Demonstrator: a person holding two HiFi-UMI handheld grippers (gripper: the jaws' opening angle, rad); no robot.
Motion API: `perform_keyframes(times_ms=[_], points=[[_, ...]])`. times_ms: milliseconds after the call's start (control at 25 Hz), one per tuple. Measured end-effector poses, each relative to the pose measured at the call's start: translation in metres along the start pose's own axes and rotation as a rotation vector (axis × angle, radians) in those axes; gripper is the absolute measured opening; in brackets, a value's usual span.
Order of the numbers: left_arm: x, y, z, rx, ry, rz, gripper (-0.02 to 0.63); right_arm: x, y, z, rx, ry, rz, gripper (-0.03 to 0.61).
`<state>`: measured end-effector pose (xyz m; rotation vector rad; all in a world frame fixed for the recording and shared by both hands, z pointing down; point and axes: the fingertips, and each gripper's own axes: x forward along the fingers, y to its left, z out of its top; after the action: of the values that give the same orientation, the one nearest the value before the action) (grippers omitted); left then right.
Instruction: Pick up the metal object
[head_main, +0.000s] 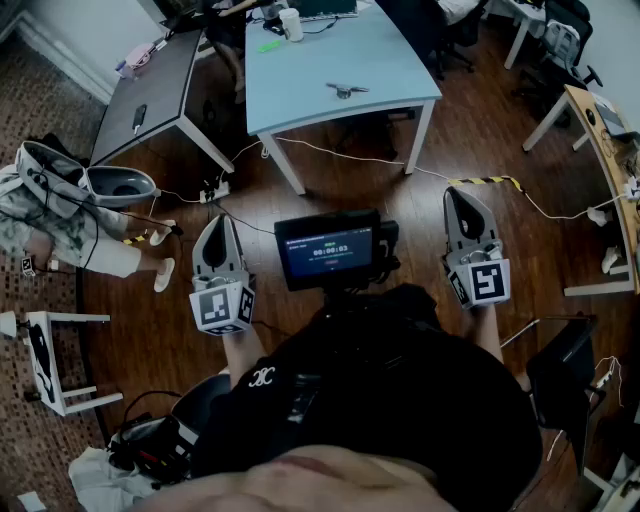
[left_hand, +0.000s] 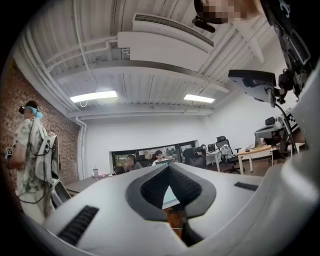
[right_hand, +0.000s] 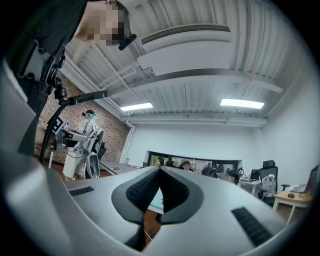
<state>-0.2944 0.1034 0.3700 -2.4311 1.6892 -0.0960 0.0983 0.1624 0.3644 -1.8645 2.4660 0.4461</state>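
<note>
The metal object (head_main: 345, 90) is small and flat and lies on the light blue table (head_main: 390, 70) at the far side of the room. Both grippers are held low over the wooden floor, well short of that table. My left gripper (head_main: 220, 224) points toward the table's near left leg, its fingertips meeting with nothing between them. My right gripper (head_main: 461, 196) stands to the right of the table's near right leg, likewise shut and empty. In the left gripper view (left_hand: 168, 167) and the right gripper view (right_hand: 160, 170) the jaw tips touch; the metal object does not show there.
A small screen (head_main: 327, 250) sits on a mount between the grippers. A dark grey table (head_main: 150, 90) stands left of the blue one, where a white cup (head_main: 291, 24) rests. A person (head_main: 60, 215) stands far left. Cables (head_main: 330, 152) cross the floor. A wooden desk (head_main: 600, 140) is at the right.
</note>
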Motion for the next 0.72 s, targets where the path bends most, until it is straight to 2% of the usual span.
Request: perform_keyframes(times_ms=[160, 520, 720], points=[[0.001, -0.003, -0.004, -0.003, -0.001, -0.014, 0.008, -0.003, -0.004, -0.004, 0.028, 0.013, -0.026, -0.021], [0.009, 0.007, -0.015, -0.008, -0.008, -0.003, 0.008, 0.013, 0.0, -0.018, 0.023, 0.007, -0.017, -0.021], [0.052, 0.007, -0.025, -0.007, 0.005, 0.006, 0.008, 0.052, -0.027, -0.035, 0.031, -0.004, -0.015, -0.021]])
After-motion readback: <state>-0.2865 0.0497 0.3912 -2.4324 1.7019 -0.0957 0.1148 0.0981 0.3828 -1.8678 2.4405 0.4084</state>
